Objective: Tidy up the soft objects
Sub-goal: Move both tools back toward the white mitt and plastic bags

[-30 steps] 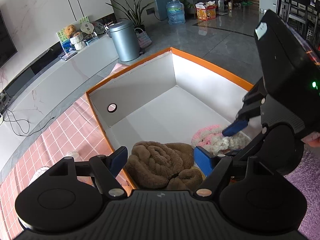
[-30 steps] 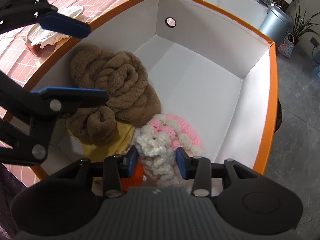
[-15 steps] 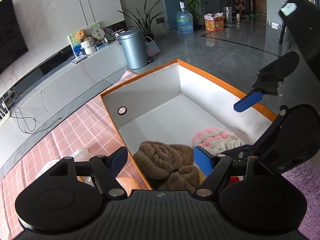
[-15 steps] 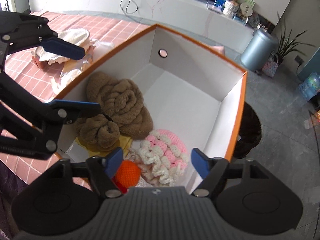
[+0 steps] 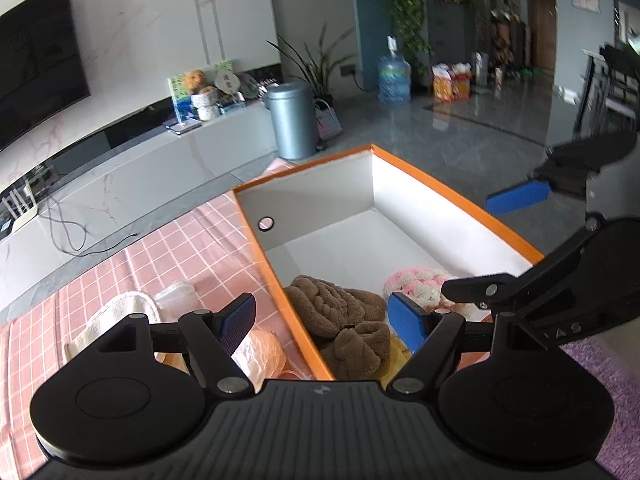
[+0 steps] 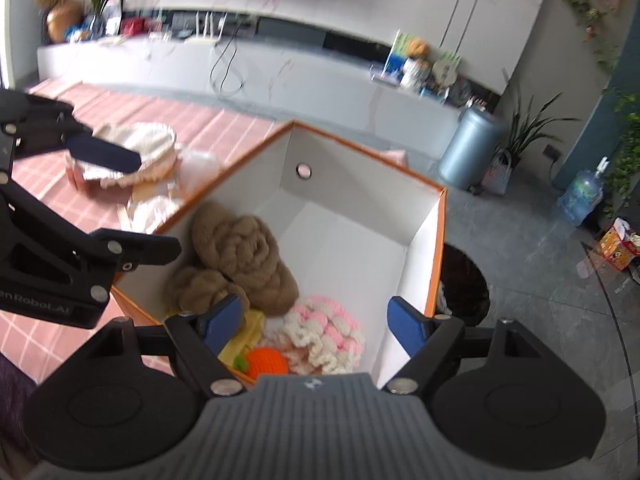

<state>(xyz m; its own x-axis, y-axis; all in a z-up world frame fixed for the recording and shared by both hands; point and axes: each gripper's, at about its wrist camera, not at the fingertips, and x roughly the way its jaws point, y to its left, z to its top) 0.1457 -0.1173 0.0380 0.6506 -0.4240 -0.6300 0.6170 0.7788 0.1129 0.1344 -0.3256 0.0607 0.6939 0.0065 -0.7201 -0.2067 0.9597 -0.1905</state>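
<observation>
Both grippers are held tilted down over the orange-rimmed box [image 6: 439, 248], left gripper [image 5: 322, 318] wide open and empty, right gripper [image 6: 314, 322] just spread open above the pink-and-white knit [image 6: 328, 332] lying inside.

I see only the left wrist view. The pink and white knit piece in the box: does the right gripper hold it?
Observer: No. The right gripper is open, its jaws have just been opening, and nothing is pressed between them. The pink and white knit piece lies on the box floor below them.
Operator: I cannot see that near corner well. Is anything else there?
Observer: Yes, an orange crocheted ball lies beside the knit piece, next to a yellow cloth.
Operator: What is beyond the long wall on my right?
Observer: A dark round container stands on the floor right beside the box.
</observation>
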